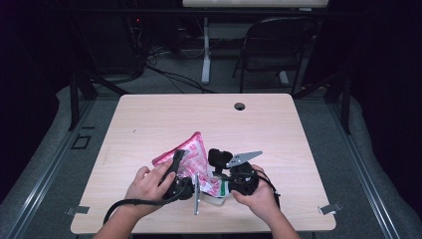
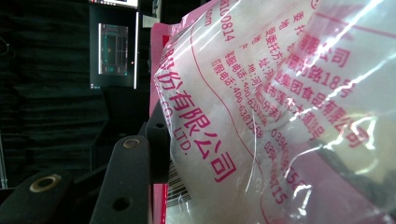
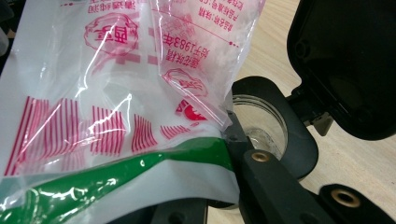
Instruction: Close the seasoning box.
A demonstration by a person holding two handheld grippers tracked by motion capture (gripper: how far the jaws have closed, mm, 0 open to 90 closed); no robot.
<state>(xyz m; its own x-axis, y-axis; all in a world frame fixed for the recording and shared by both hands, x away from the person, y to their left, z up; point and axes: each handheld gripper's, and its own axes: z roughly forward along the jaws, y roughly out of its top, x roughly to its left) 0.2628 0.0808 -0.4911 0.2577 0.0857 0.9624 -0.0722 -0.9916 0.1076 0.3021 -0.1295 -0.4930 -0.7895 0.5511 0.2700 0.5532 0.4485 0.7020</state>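
Both grippers grip the pink-printed bag (image 1: 191, 159) above the tabletop (image 1: 149, 124). Left gripper (image 1: 178, 172) jaws half-closed on its edge. Right gripper (image 1: 234, 177) jaws clamped tight on the green strip (image 3: 140, 168).

surface: light wooden table (image 1: 149, 124) | cable hole (image 1: 240, 106) near far edge | on it: pink-printed plastic bag (image 1: 191, 152)

Both tools, left tool (image 1: 175, 167) and right tool (image 1: 219, 172), grip the pink bag (image 1: 191, 152).

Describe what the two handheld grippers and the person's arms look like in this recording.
Both the left gripper and right gripper are black, with black jaws carrying brass-coloured rivets. The right one bears a grey three-cornered plate. A black cable trails from the left. Forearms are bare, no sleeves.
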